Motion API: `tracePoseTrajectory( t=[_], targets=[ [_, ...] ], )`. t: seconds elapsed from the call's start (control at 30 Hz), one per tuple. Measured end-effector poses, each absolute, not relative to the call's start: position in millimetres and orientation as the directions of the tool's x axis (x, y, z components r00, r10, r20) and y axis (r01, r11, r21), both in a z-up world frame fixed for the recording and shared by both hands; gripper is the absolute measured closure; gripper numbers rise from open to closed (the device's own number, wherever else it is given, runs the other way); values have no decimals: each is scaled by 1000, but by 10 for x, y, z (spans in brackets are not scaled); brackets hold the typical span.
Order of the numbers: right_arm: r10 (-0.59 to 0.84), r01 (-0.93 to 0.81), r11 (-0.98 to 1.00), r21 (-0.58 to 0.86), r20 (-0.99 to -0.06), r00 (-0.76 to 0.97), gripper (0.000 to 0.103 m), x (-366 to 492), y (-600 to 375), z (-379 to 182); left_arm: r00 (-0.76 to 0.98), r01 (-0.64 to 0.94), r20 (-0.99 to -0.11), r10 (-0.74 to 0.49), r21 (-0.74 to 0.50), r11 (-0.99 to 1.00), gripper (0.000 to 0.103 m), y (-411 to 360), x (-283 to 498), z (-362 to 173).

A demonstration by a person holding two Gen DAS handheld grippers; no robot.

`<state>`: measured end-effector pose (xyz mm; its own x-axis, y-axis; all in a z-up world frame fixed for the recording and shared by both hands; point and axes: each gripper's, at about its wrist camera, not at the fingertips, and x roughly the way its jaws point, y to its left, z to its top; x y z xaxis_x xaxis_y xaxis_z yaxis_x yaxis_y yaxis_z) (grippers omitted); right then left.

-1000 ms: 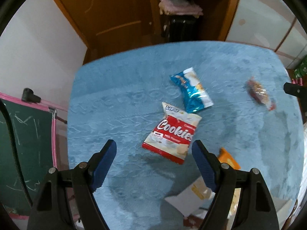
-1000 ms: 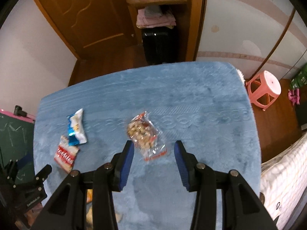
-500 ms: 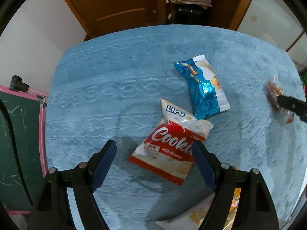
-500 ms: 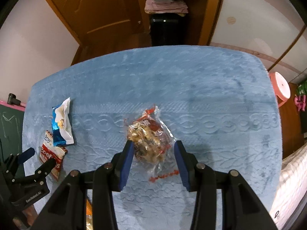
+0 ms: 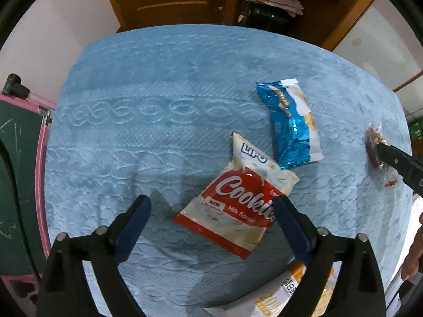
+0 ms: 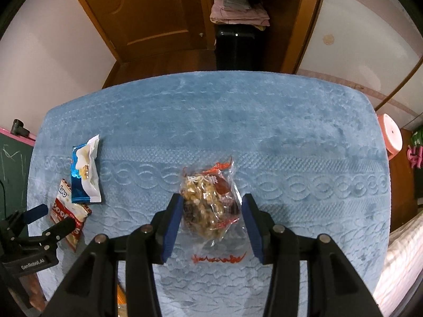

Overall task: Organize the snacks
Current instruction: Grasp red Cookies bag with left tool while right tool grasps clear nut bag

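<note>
A red and white cookie bag (image 5: 238,203) lies on the blue towel-covered table (image 5: 158,137). My left gripper (image 5: 211,211) is open just above it, its right finger over the bag's right edge. A blue wafer pack (image 5: 289,121) lies just beyond. In the right wrist view my right gripper (image 6: 211,211) is open, its fingers on either side of a clear bag of nuts (image 6: 208,206) lying on the table (image 6: 290,137). The cookie bag (image 6: 70,214) and the blue pack (image 6: 84,171) show at the left there.
A white and orange snack pack (image 5: 280,293) lies at the table's near edge under my left gripper. A pink-framed chalkboard (image 5: 18,179) stands left of the table. A pink stool (image 6: 391,137) stands to the right. A wooden door and shelves stand beyond.
Both grippers have come down and forward: the left one closer over the cookie bag, the right one until its fingers straddle the nut bag. Neither has closed.
</note>
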<state>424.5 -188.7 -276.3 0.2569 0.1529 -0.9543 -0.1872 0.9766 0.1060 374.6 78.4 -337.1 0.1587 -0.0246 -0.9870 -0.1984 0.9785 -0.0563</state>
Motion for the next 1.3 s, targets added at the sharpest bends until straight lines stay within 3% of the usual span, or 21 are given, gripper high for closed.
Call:
tracePoseTrajectory(
  t=[0.07,0.17,0.4,0.43,0.5,0.53,0.6,0.63,0.77,0.9,1.3],
  targets=[
    [162,-178,977,118,-952,259,55,4255,-1902,-2772,156,-204,-987,-30,-62,977,7,810,3727,-3390],
    [138,-161,982,100,-959,247,34,4260,-1929,-2812,151,-215,-988,-38,-70,974,6,845,3710,-3431],
    [198,-158,973,167,-956,215,33,4286,-1963,-2926,151,-187,-988,-33,-61,980,6,811,3710,-3462],
    [199,-162,973,167,-957,211,33,4292,-1948,-2937,138,-176,-990,-34,-58,983,11,777,3713,-3491],
    [194,-173,972,159,-959,208,38,4284,-1912,-2963,142,-158,-990,-13,-35,987,16,708,3702,-3508],
    [191,-180,972,153,-958,214,41,4277,-1891,-2953,158,-140,-987,-2,-25,990,25,668,3693,-3491],
    [209,-201,966,166,-953,218,66,4254,-1854,-2922,178,-111,-984,3,-17,994,38,602,3678,-3443],
    [214,-205,964,171,-953,213,66,4243,-1841,-2911,183,-100,-983,-12,-31,994,53,585,3675,-3427],
    [191,-219,965,143,-958,216,67,4144,-1796,-2865,215,-92,-975,49,30,995,54,567,3652,-3328],
    [225,-213,961,178,-949,221,67,3961,-1841,-2723,249,-106,-968,34,8,994,54,670,3577,-3127],
    [333,-206,939,276,-879,341,67,2973,-1985,-1797,401,-49,-916,3,-18,999,54,759,2638,-2014]
  ],
)
